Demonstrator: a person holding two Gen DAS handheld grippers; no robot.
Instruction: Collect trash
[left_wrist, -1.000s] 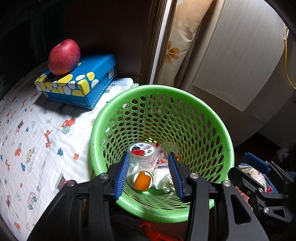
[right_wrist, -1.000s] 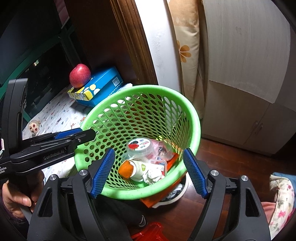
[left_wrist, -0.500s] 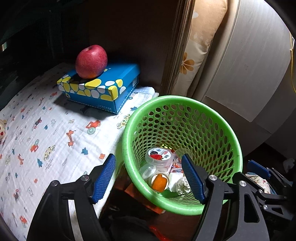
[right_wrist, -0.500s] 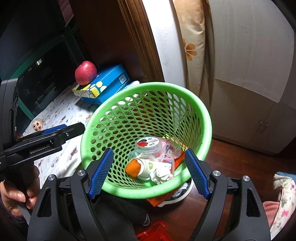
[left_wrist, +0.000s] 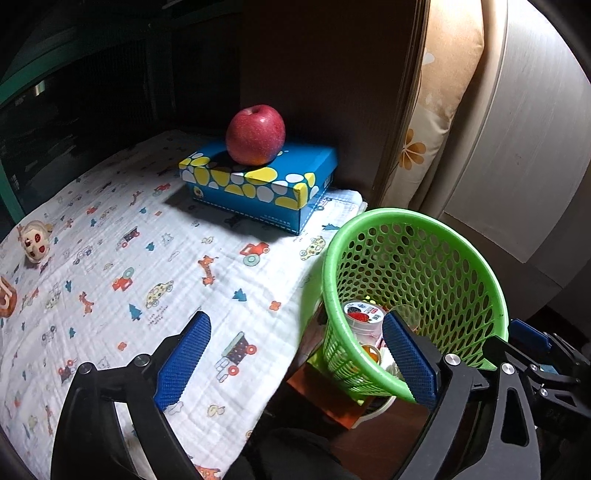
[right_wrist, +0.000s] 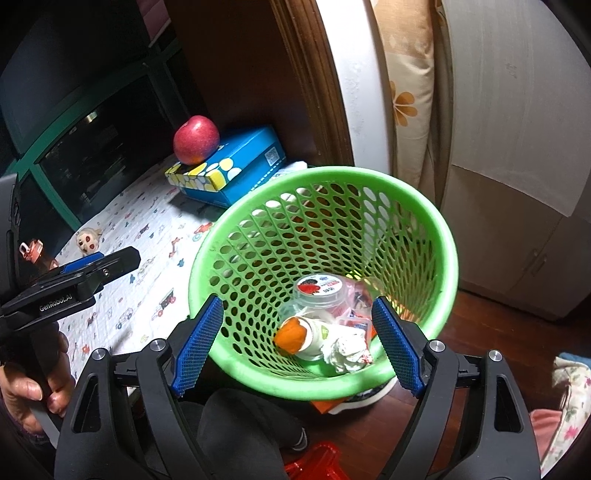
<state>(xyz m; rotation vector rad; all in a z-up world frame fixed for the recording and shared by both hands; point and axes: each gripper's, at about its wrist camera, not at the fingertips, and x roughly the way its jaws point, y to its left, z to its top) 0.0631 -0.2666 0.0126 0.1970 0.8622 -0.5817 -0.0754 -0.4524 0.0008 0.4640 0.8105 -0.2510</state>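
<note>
A green perforated basket (right_wrist: 258, 236) stands beside the bed; it also shows in the left wrist view (left_wrist: 443, 254). In it lie a clear cup with a red-and-white lid (right_wrist: 318, 288), a small bottle with an orange cap (right_wrist: 295, 334) and a crumpled white paper (right_wrist: 345, 349). My right gripper (right_wrist: 295, 347) is open and empty, above the basket's near rim. My left gripper (left_wrist: 295, 358) is open and empty, astride the bed edge and the basket's left side. It shows from the side in the right wrist view (right_wrist: 92, 267).
A red apple (left_wrist: 255, 134) sits on a blue tissue box (left_wrist: 258, 184) on the bed's patterned white cloth (left_wrist: 110, 277). A small toy figure (left_wrist: 34, 242) lies far left. A floral pillow (left_wrist: 432, 122) and pale cabinet (right_wrist: 517, 184) stand behind the basket.
My left gripper has opened wide and swung left, away from the basket, over the bed. My right gripper has stayed open over the basket, moving slightly closer.
</note>
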